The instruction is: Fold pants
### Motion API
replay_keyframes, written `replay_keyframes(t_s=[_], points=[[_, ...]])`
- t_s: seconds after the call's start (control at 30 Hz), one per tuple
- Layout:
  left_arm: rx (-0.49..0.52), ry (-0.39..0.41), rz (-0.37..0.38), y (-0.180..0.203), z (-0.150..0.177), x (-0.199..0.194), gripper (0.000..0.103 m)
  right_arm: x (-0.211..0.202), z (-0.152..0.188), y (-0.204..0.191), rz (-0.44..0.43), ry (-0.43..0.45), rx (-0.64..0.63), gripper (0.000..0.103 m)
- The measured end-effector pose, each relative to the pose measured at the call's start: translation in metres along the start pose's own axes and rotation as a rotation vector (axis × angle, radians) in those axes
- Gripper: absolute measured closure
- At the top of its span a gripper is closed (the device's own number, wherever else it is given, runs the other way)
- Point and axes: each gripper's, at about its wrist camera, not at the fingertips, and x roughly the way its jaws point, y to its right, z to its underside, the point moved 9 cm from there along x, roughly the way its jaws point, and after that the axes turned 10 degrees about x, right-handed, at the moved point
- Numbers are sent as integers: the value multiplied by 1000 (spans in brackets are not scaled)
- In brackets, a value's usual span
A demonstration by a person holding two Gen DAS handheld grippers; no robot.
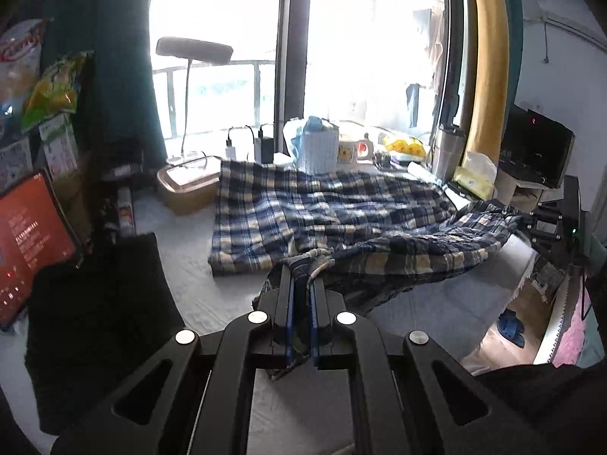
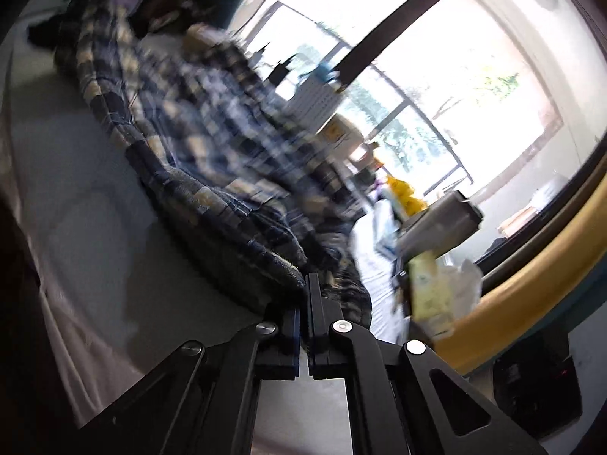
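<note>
The pants (image 1: 326,212) are blue, white and yellow plaid and lie spread over a pale table (image 1: 189,288). My left gripper (image 1: 302,278) is shut on a bunched edge of the pants and holds it up above the table. The fabric stretches from it to the right, where a black gripper body (image 1: 550,223) shows at the table's edge. In the right wrist view, tilted and blurred, my right gripper (image 2: 306,284) is shut on another edge of the pants (image 2: 212,151), raised off the table (image 2: 87,204).
Behind the pants stand a white woven basket (image 1: 316,148), a mug (image 1: 354,149), a steel tumbler (image 1: 447,151), chargers (image 1: 261,146) and a lidded box (image 1: 187,185) with a desk lamp (image 1: 193,51). A black cloth (image 1: 98,318) and a tablet (image 1: 26,242) lie left. The table drops off at right.
</note>
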Motion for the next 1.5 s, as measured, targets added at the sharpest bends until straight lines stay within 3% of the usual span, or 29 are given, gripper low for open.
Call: replay_keyframes(t_s=[0.37,0.67,1.13,1.5], points=[[11,119,-59,-30,-61,-11,98,-6,-73,36,-60,79,128,102],[22,176,-114,-56,-104,16,98,33,-109,60,-34,89,177,102],[27,109,-154,-84,-150,125,98,139,-127,91,-72,34,236,102],[-67,69,-201,-109,-148,191,98,216,-128,98,-120,-44,329,102]])
